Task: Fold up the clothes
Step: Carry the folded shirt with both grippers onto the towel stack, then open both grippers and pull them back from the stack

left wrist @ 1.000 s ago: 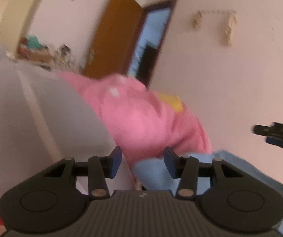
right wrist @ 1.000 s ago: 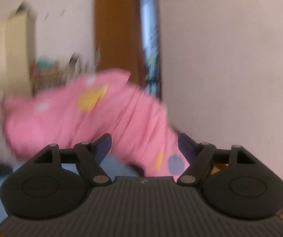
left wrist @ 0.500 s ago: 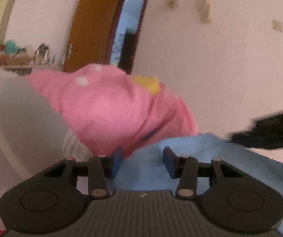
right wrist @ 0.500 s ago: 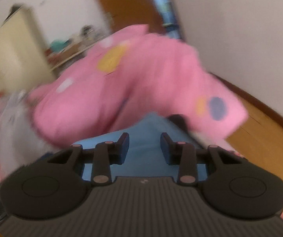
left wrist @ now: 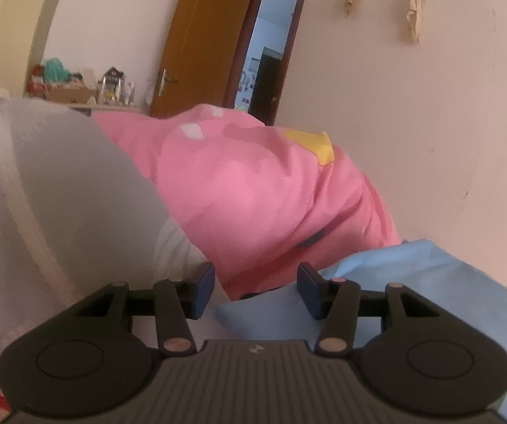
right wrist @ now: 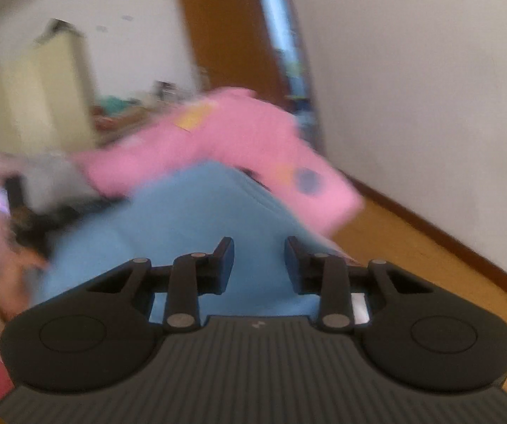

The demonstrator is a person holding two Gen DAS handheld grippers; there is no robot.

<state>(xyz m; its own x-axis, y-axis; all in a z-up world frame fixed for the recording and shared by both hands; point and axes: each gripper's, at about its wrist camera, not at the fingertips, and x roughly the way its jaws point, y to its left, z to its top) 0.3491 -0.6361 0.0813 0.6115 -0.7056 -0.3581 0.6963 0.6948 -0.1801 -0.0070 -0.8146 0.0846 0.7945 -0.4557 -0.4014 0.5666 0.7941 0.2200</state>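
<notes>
A light blue garment (left wrist: 430, 282) lies spread in front of both grippers, seen in the right wrist view as a blurred blue sheet (right wrist: 182, 229). Its near corner lies under my left gripper (left wrist: 256, 289), whose jaws are opening with no pad pressing on cloth. My right gripper (right wrist: 259, 265) hovers over the blue cloth with its jaws closing. Cloth shows in the gap, and the pads stand apart from it. A pink patterned quilt (left wrist: 253, 194) bulges just behind the garment, also visible as a pink quilt (right wrist: 235, 141) in the right view.
A grey-white cloth mound (left wrist: 59, 194) fills the left side. Behind stand a brown door (left wrist: 200, 35), a cluttered shelf (left wrist: 76, 88) and a pale wall (left wrist: 412, 123). Wooden floor (right wrist: 430, 265) runs along the right. A yellow wardrobe (right wrist: 41, 88) stands at far left.
The right gripper's jaws have narrowed a lot while it swept forward and down over the blue garment. It has left the left view's right edge. The left jaws stand slightly wider.
</notes>
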